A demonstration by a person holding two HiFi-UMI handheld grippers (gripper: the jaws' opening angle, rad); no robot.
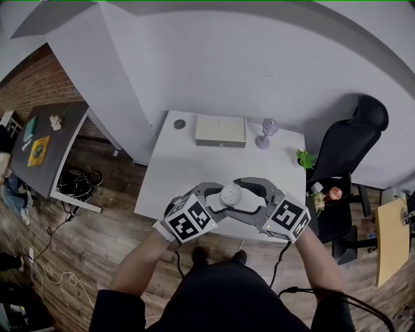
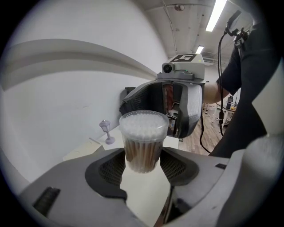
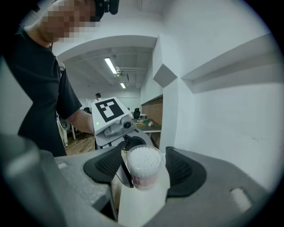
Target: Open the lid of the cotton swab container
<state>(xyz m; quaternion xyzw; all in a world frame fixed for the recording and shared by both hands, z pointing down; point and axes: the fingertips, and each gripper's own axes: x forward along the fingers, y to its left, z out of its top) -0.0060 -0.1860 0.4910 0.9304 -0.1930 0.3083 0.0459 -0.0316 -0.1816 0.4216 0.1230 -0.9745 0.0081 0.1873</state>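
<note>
I work in bright, even light. The ceiling light strips [image 2: 217,13] glare pure white in the left gripper view. Shadows on the white table [image 1: 168,181] are faint and soft-edged. Both gripper views are fisheye, ringed by a black vignette, and the wall lines bow. Their near foreground goes soft, while the cotton swab container [image 2: 143,141] stays sharp. The head view also bends at its edges.

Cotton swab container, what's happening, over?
Left gripper shut on cotton swab container. Right gripper open around it. Lid looks on. Nothing in the way.
</note>
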